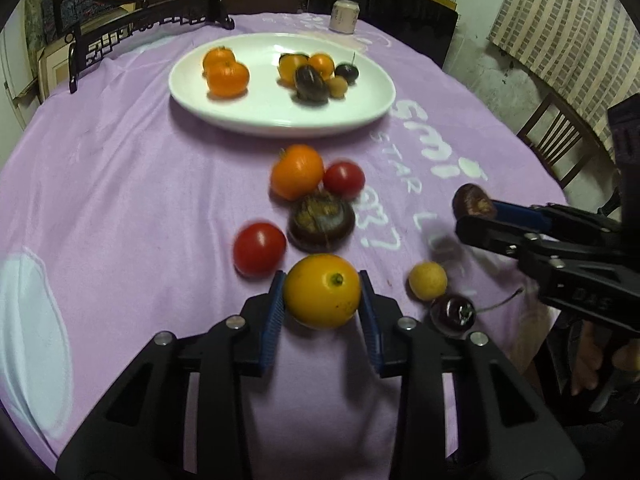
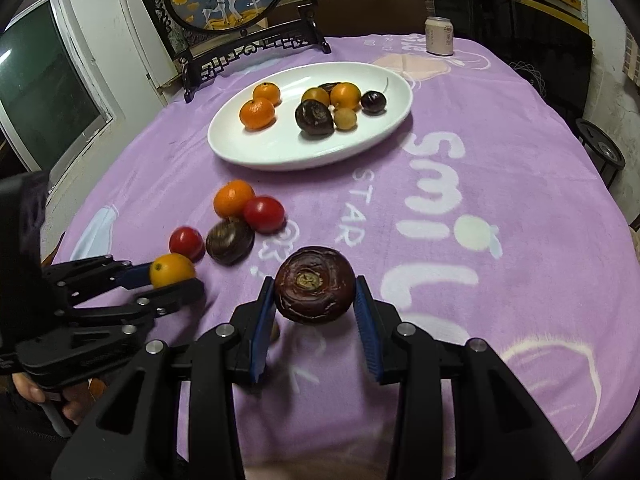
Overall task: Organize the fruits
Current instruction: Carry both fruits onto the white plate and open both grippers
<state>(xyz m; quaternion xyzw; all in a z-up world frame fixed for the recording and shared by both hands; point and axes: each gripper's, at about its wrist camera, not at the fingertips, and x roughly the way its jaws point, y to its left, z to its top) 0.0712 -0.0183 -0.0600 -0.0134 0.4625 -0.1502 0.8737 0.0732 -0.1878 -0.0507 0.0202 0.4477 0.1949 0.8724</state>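
My left gripper [image 1: 322, 298] is shut on a yellow-orange citrus fruit [image 1: 322, 291], just above the purple cloth; it also shows in the right wrist view [image 2: 173, 270]. My right gripper [image 2: 315, 300] is shut on a dark brown water chestnut [image 2: 315, 290], seen too in the left wrist view [image 1: 474, 201]. A white oval plate [image 1: 276, 114] at the back holds two tangerines [image 1: 226, 72] on its left and mixed orange, dark and yellow fruits [image 1: 316, 74] on its right. Loose on the cloth lie a tangerine [image 1: 297, 171], two red tomatoes [image 1: 259, 249], a dark chestnut [image 1: 321, 219], a small yellow fruit [image 1: 427, 281] and a cherry [image 1: 453, 314].
A framed deer picture on a black stand [image 2: 228, 4] and a drink can [image 2: 439, 36] stand at the table's far edge. A wooden chair [image 1: 560, 148] is beyond the right edge. The purple tablecloth [image 2: 500, 152] has white lettering.
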